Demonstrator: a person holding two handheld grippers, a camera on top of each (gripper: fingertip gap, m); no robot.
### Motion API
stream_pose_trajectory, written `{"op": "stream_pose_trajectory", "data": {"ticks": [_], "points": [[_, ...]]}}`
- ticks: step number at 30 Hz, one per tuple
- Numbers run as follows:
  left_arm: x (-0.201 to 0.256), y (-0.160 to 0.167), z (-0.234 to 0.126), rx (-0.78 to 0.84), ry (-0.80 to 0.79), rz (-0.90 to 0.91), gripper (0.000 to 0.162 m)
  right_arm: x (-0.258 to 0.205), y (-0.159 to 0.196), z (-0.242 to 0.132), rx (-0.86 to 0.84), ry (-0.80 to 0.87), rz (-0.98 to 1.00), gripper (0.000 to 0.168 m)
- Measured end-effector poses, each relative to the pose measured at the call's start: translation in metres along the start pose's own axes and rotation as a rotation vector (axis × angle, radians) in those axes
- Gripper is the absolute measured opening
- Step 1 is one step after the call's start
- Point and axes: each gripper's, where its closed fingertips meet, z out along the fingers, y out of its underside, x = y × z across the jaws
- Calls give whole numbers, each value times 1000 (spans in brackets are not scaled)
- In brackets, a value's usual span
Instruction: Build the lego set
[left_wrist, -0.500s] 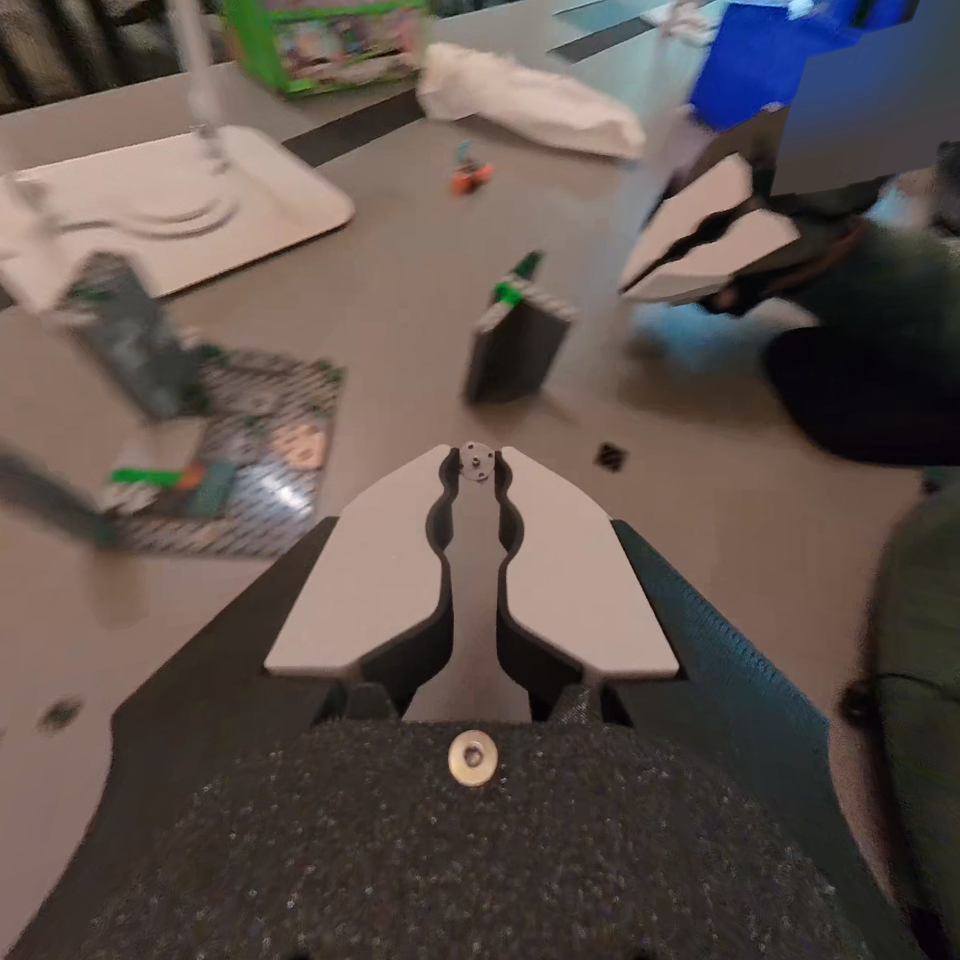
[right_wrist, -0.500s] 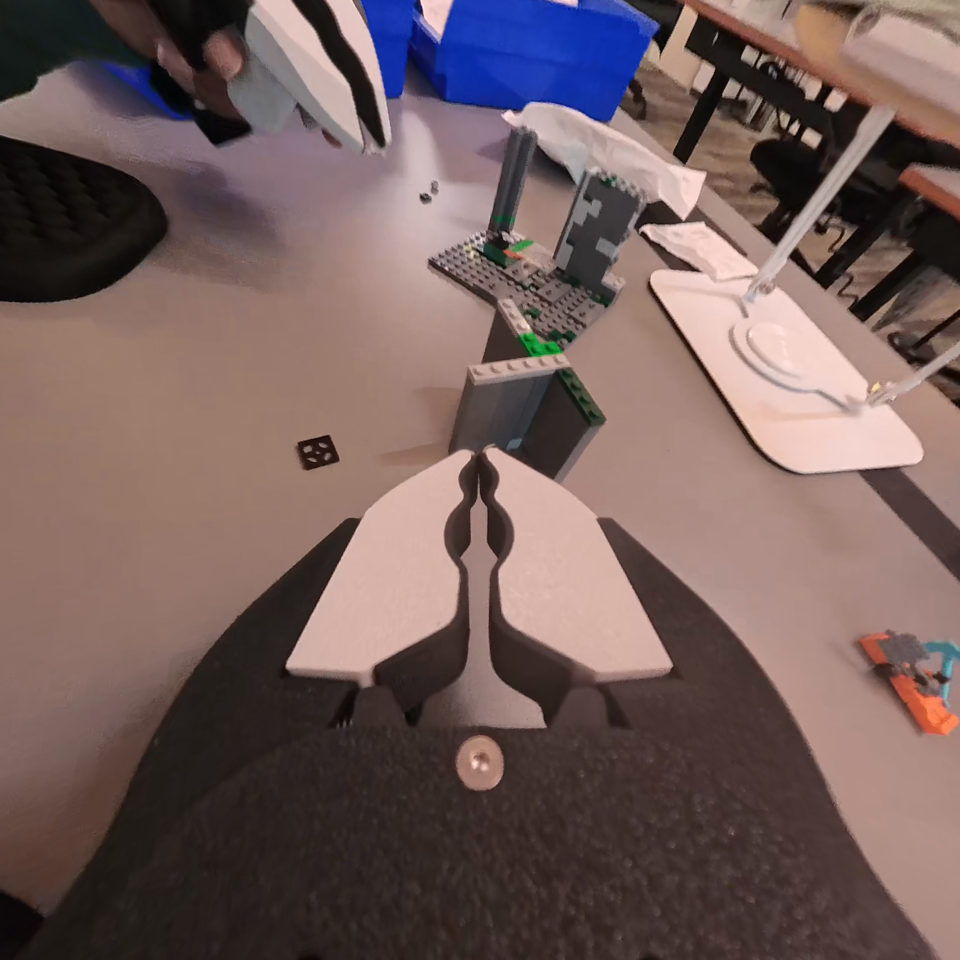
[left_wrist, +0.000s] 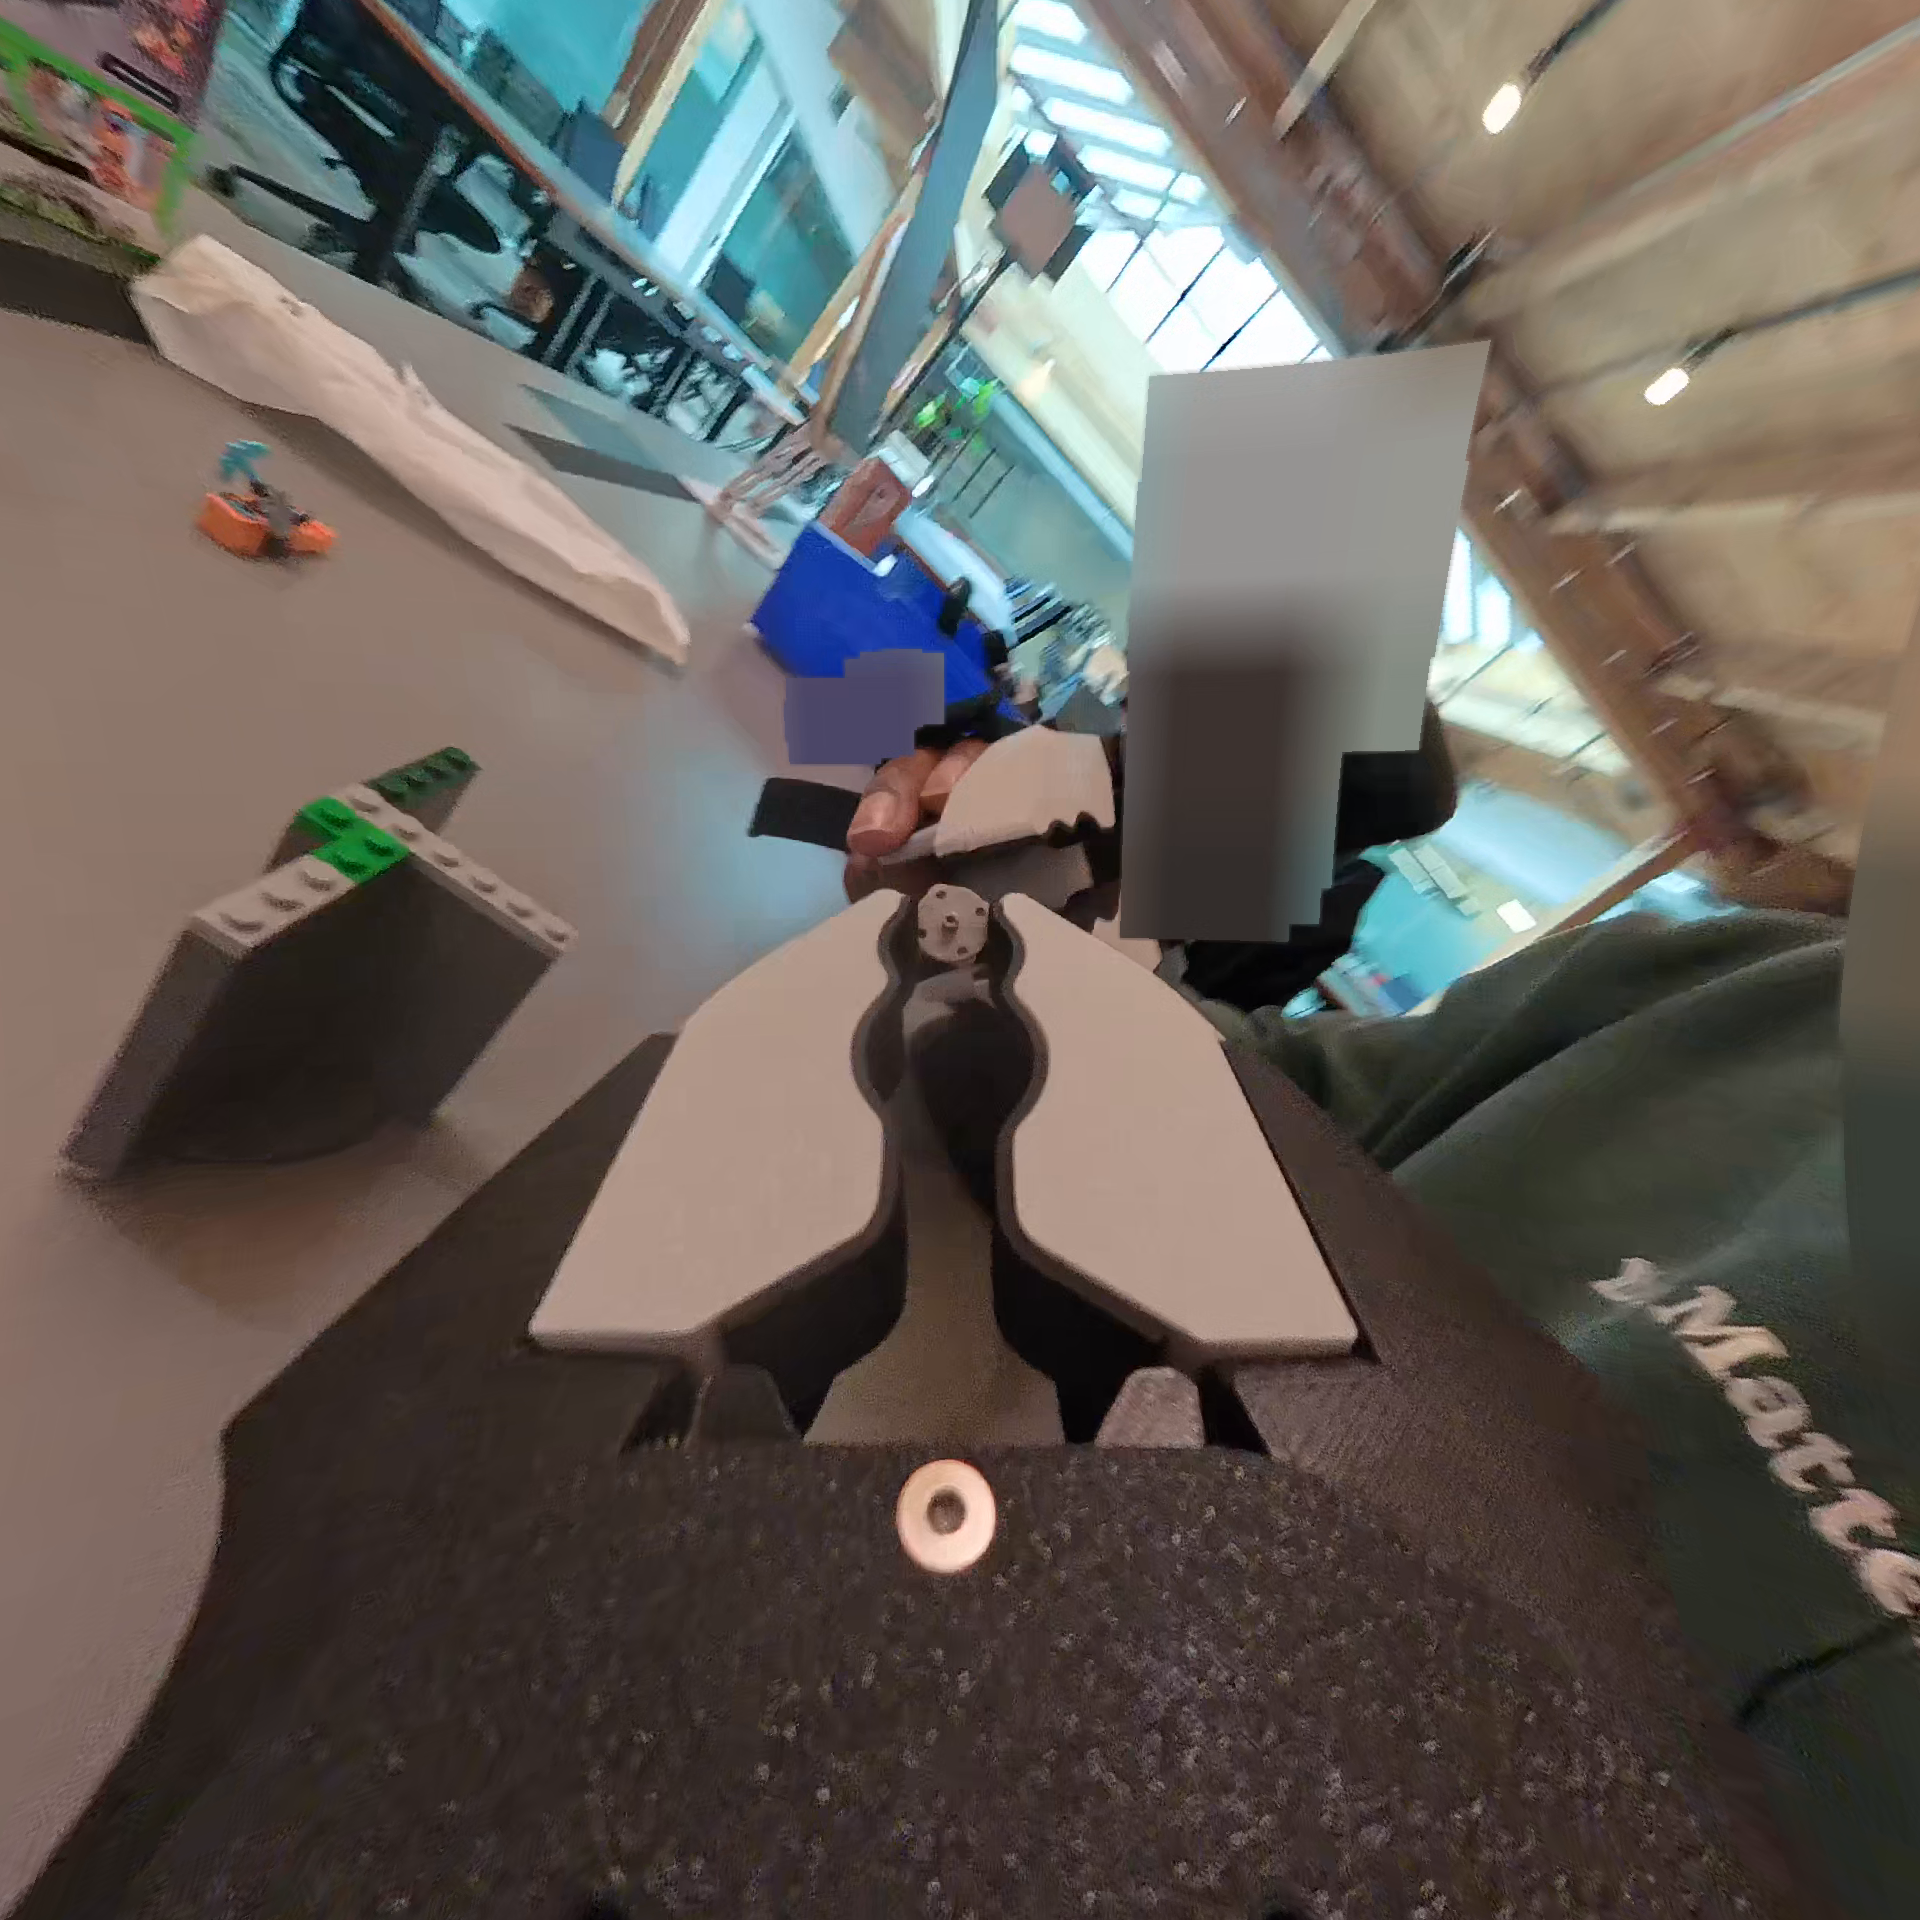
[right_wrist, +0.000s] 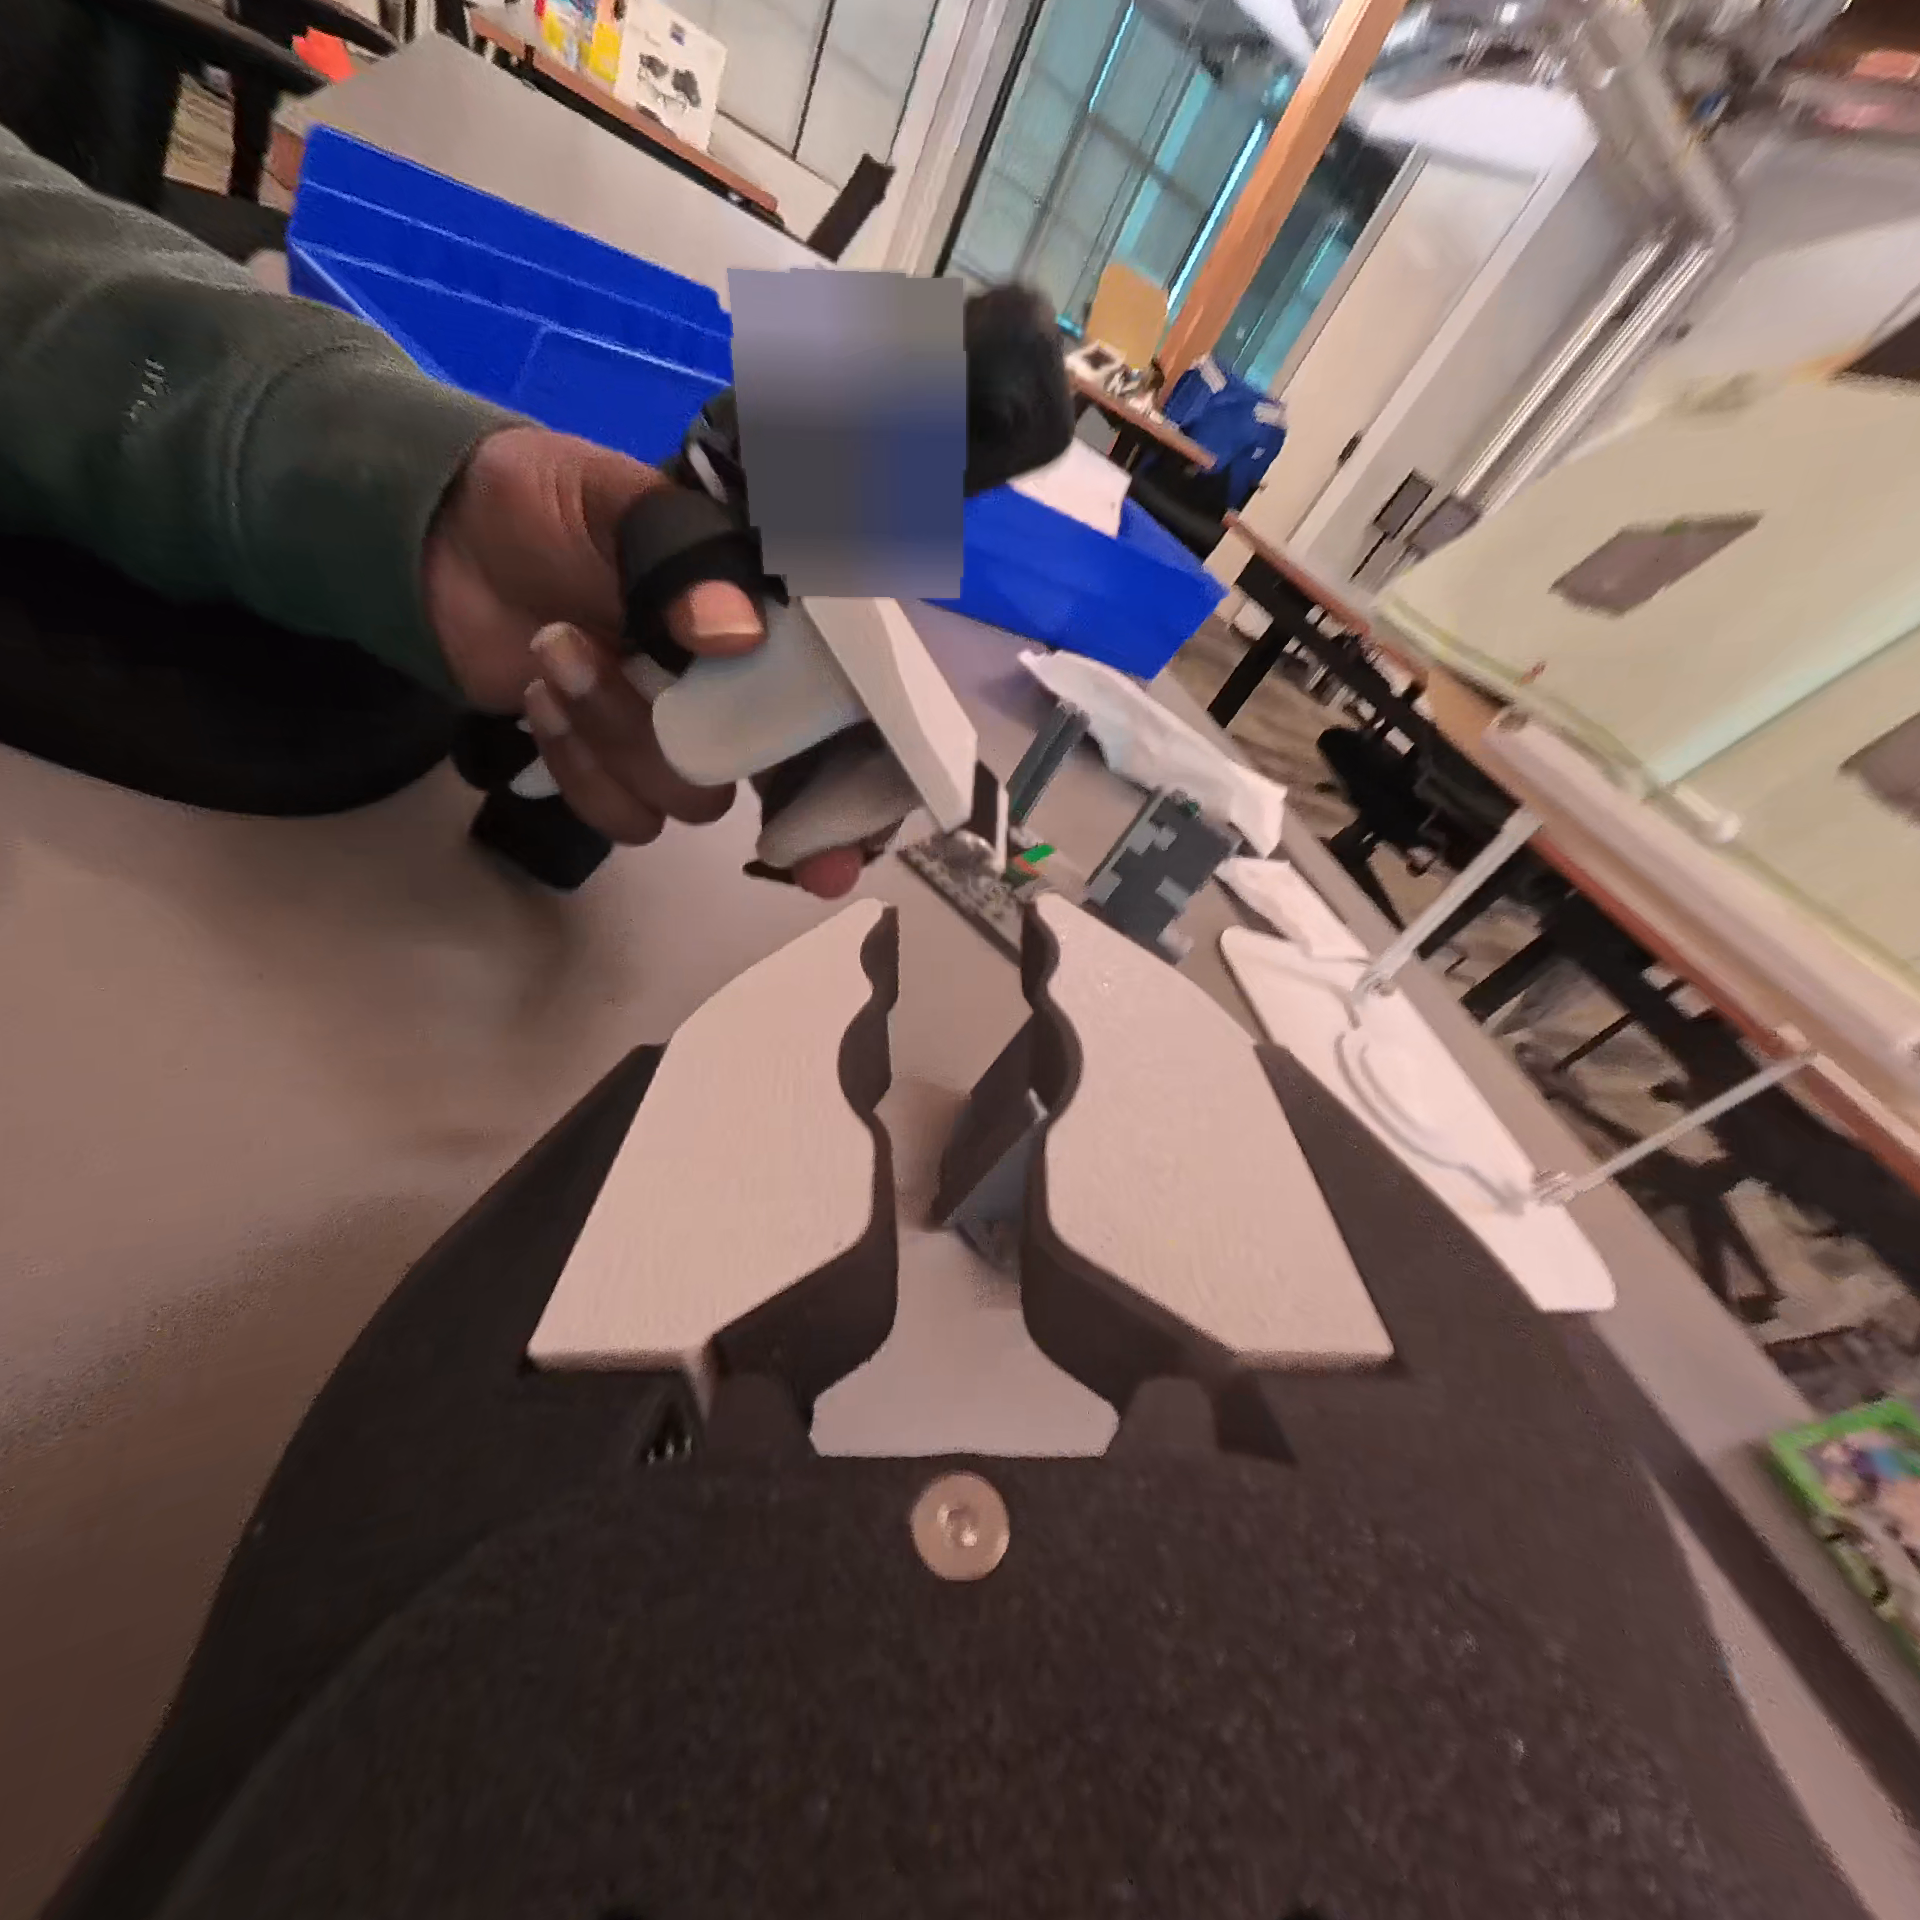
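Pinches a small round grey piece (left_wrist: 948, 923), hard and glossy, in the narrowly closed left gripper (left_wrist: 948, 914). Holds the right gripper (right_wrist: 961, 914) parted and empty. Passes the matte studded grey wall (left_wrist: 312, 1029) at 9 o'clock. Likely a carrying step; next calls for square seating on the far baseplate build (right_wrist: 966, 862), 12 o'clock.

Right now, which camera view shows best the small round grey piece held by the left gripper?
The left wrist view: the round grey piece sits clearly between the left gripper tips. In the right wrist view, that gripper's tip hides it.
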Motion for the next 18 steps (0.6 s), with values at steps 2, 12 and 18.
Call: {"op": "stream_pose_trajectory", "data": {"ticks": [2,12,18], "points": [[7,-2,-2,41,81,-78,12,-4,-5,3,-2,19,-56,23],[17,3,2,68,225,-253,12,-7,-9,10,-33,113,-213,20],[13,7,3,47,204,-237,13,-6,-4,9,-69,85,-155,11]]}}
